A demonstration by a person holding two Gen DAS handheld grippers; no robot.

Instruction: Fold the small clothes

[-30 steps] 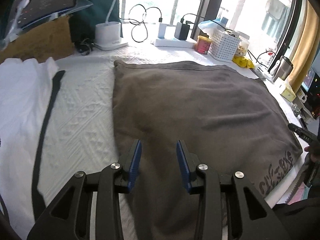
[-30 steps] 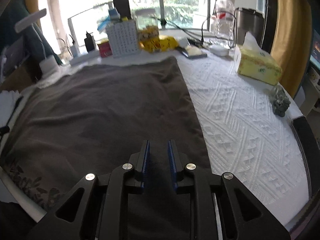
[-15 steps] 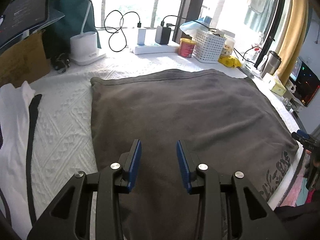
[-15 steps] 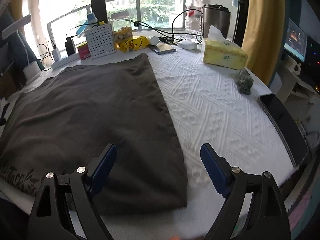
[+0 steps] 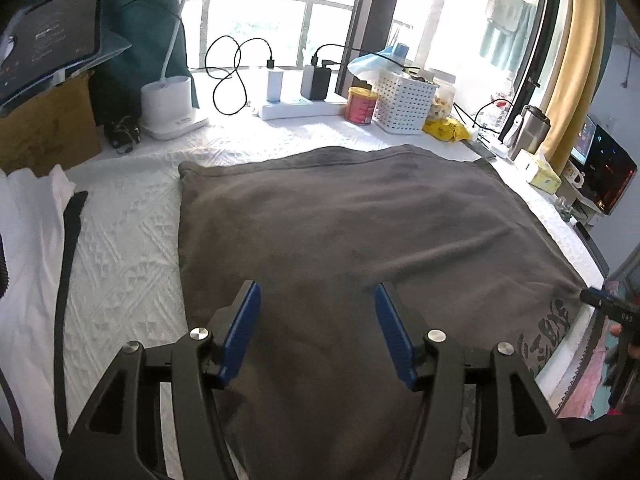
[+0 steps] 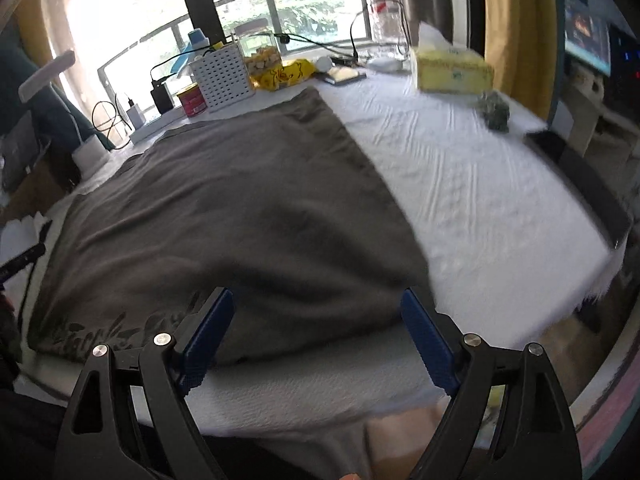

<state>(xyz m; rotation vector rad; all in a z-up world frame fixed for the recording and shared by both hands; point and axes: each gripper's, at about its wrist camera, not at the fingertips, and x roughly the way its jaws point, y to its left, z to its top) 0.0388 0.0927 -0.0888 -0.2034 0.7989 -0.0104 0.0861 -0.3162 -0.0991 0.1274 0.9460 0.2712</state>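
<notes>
A dark grey-brown garment (image 5: 340,240) lies flat on the white textured table cover (image 5: 124,248); it has a printed pattern near its front right corner (image 5: 548,332). It also shows in the right wrist view (image 6: 224,216). My left gripper (image 5: 318,332) is open and empty, above the garment's near left part. My right gripper (image 6: 318,340) is open wide and empty, held back at the table's front edge, just before the garment's near hem. The right gripper's tip (image 5: 604,304) shows at the far right of the left wrist view.
A white garment with black trim (image 5: 32,248) lies at the left. At the back stand a white lamp base (image 5: 168,108), a power strip (image 5: 300,108), a red can (image 5: 362,104) and a white basket (image 5: 404,100). A tissue box (image 6: 454,70) and a dark tablet (image 6: 580,176) are at the right.
My left gripper opened wider and drew back a little. My right gripper opened from shut and pulled back to the table's front edge, off the garment.
</notes>
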